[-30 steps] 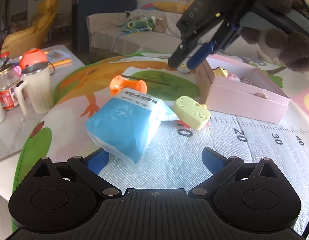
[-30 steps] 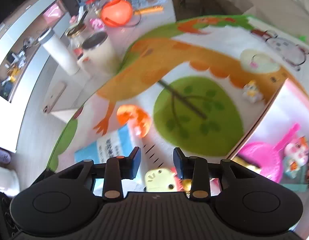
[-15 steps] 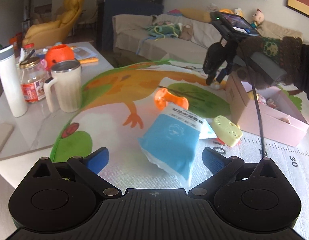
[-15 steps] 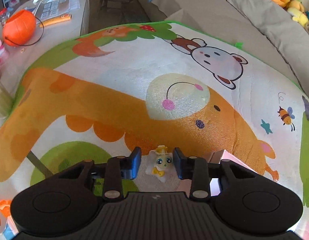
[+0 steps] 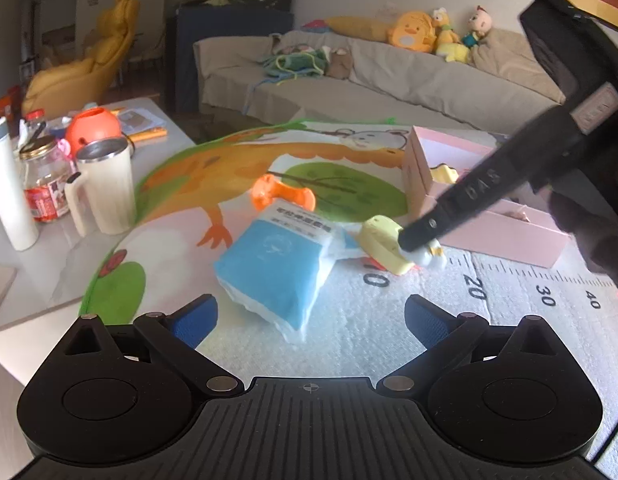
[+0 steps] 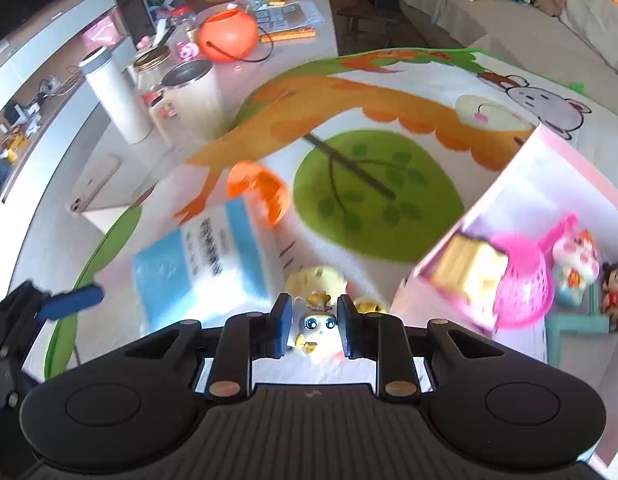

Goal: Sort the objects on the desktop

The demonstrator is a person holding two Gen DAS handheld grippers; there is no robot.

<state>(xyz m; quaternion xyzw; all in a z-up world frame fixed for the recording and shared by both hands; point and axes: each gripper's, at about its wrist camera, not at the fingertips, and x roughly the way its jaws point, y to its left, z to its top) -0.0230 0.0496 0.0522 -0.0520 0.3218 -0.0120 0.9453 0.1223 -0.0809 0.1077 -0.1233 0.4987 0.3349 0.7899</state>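
Note:
My right gripper (image 6: 312,326) is shut on a small white and yellow toy figure (image 6: 315,326), held low over the mat beside the pink box (image 6: 521,184). From the left wrist view the right gripper (image 5: 419,248) reaches in from the right, the figure (image 5: 429,256) at its tips, just in front of a yellow toy (image 5: 383,242). A blue tissue pack (image 5: 277,264) and an orange toy (image 5: 283,196) lie on the mat. My left gripper (image 5: 309,320) is open, empty, short of the pack.
The pink box (image 5: 489,216) holds several toys, among them a pink scoop (image 6: 525,276). On the white table to the left stand a cream mug (image 5: 105,184), a jar (image 5: 43,180), a white bottle (image 5: 9,188) and an orange pumpkin bucket (image 5: 93,128). A sofa lies behind.
My right gripper closed on the small figure at the far side of the mat and carried it toward the near side, beside the yellow toy. The left gripper drew back and rose slightly, still open.

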